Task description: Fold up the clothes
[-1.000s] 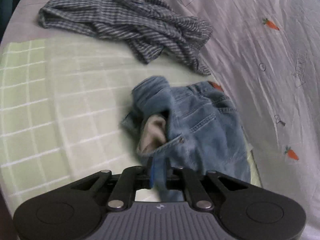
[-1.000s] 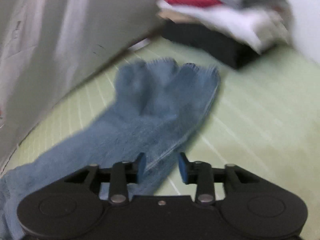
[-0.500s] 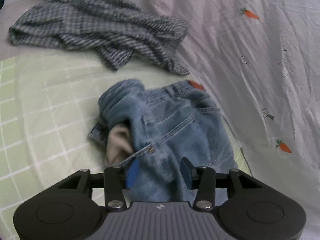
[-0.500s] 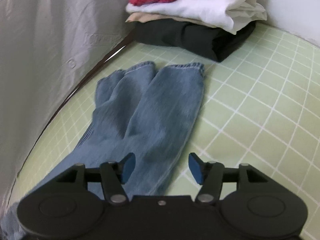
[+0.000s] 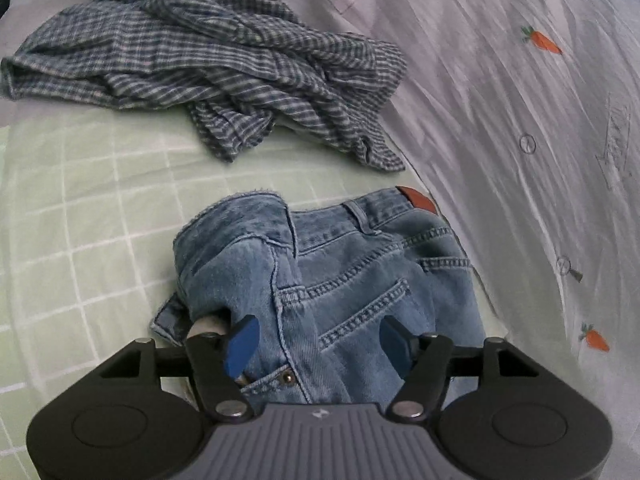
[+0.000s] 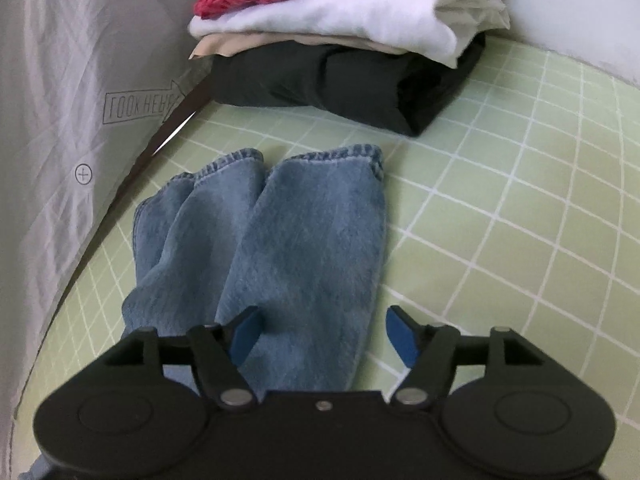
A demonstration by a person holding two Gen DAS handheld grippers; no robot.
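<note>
Grey sheet (image 6: 48,80) reads, seemingly mirrored, "LOOK HERE"; jeans (image 6: 288,248) below.

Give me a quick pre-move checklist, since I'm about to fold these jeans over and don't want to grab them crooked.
1. Left gripper open over the waist of the jeans: ok.
2. Right gripper open over the leg end: ok, one pad sits past the right leg's edge.
3. Legs lying side by side, hems roughly level: ok.
4. Waist flat: not ok, the left side is bunched and turned over, with pale lining showing.
5. Landing area free: cannot tell; the plaid shirt lies beyond the waist and the folded stack beyond the hems, apart from the jeans.
</note>
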